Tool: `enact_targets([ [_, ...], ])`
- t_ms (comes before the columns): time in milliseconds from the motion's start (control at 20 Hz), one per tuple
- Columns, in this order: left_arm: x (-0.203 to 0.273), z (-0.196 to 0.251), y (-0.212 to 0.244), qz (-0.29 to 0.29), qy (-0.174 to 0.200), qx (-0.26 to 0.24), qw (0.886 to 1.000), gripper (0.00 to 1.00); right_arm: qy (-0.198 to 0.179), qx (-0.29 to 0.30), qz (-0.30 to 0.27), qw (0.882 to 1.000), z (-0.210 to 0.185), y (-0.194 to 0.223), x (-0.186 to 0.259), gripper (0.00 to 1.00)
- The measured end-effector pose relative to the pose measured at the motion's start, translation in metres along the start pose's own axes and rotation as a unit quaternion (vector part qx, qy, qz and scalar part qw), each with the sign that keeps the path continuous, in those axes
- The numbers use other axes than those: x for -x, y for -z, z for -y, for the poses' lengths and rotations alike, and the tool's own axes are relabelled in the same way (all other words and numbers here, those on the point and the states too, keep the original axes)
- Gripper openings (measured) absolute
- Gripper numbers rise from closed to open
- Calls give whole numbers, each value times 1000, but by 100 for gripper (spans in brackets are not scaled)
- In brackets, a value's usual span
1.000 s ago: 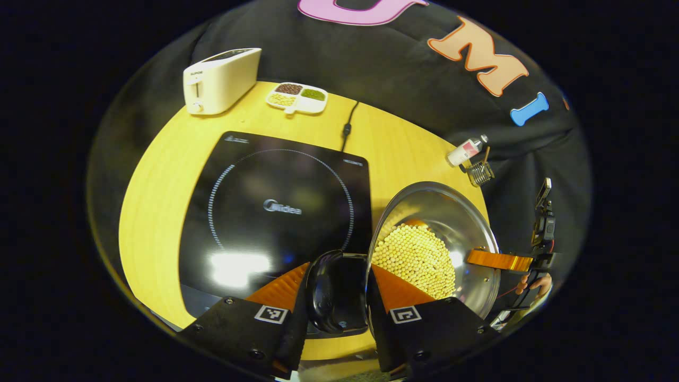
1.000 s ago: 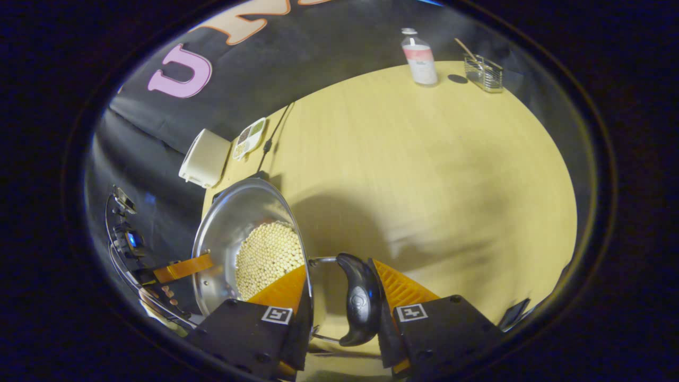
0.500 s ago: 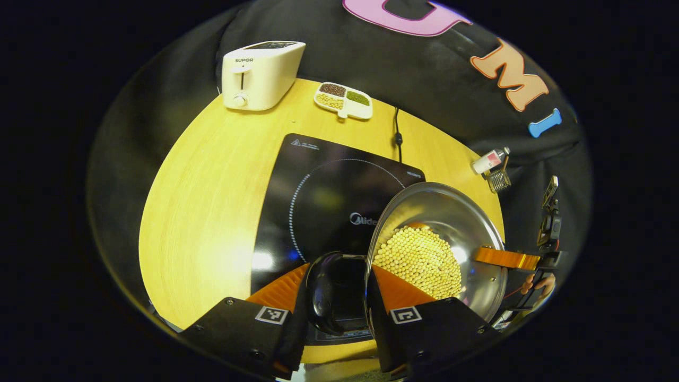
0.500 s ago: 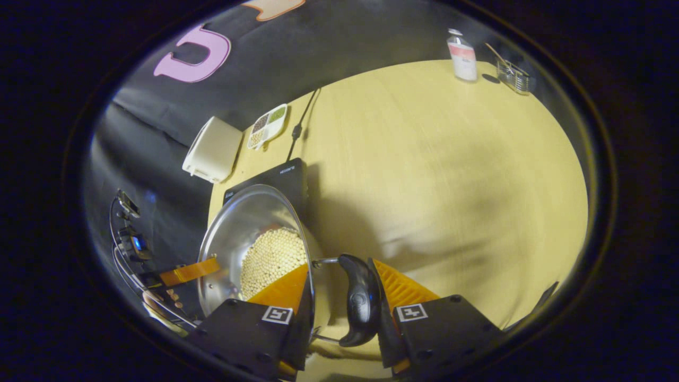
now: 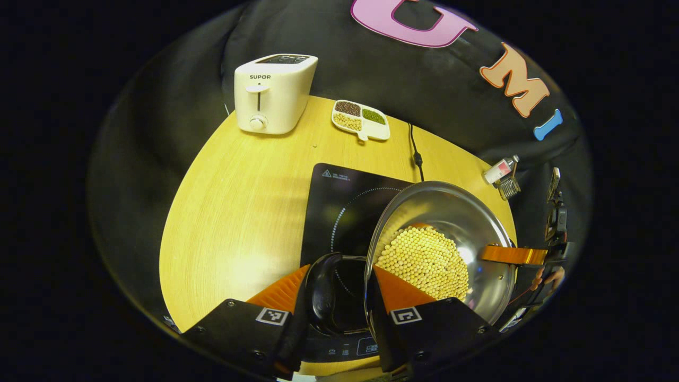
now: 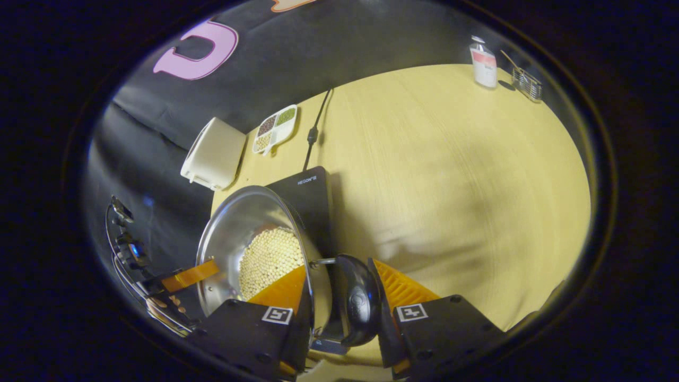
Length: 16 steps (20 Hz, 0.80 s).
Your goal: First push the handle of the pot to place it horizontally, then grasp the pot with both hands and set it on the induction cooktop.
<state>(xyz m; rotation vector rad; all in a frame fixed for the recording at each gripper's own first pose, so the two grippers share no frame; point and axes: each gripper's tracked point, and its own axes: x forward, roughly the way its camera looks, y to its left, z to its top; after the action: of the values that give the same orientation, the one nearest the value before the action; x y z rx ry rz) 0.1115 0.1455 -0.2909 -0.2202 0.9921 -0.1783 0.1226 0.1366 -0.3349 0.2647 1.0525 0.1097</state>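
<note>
Fingers of the left gripper (image 5: 339, 297) clamp the pot's (image 5: 440, 212) black side handle (image 5: 324, 289), and the right gripper (image 6: 339, 300) pinches the opposite handle (image 6: 358, 302) likewise. Over the last second the pot of pale beans (image 5: 424, 260) has travelled from beside the induction cooktop (image 5: 339, 196) to partly over its ring, so I judge only centring and lowering remain. The left gripper view shows the cooktop's ring and front controls beneath the pot; the right gripper view shows just a back corner of the cooktop (image 6: 313, 193), plus bare table (image 6: 451, 175) beyond.

Left tongs (image 5: 337, 289) and right tongs (image 6: 339, 289), both clamped, fingers forward.
</note>
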Motion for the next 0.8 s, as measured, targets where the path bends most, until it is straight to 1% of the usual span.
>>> enact_targets([
  [450, -8, -24, -28, 53, -29, -26, 998, 57, -12, 6, 33, 999, -24, -18, -27, 49],
  [800, -17, -29, -37, 67, -38, -33, 996, 59, -20, 7, 48, 999, -29, -27, -38, 48],
])
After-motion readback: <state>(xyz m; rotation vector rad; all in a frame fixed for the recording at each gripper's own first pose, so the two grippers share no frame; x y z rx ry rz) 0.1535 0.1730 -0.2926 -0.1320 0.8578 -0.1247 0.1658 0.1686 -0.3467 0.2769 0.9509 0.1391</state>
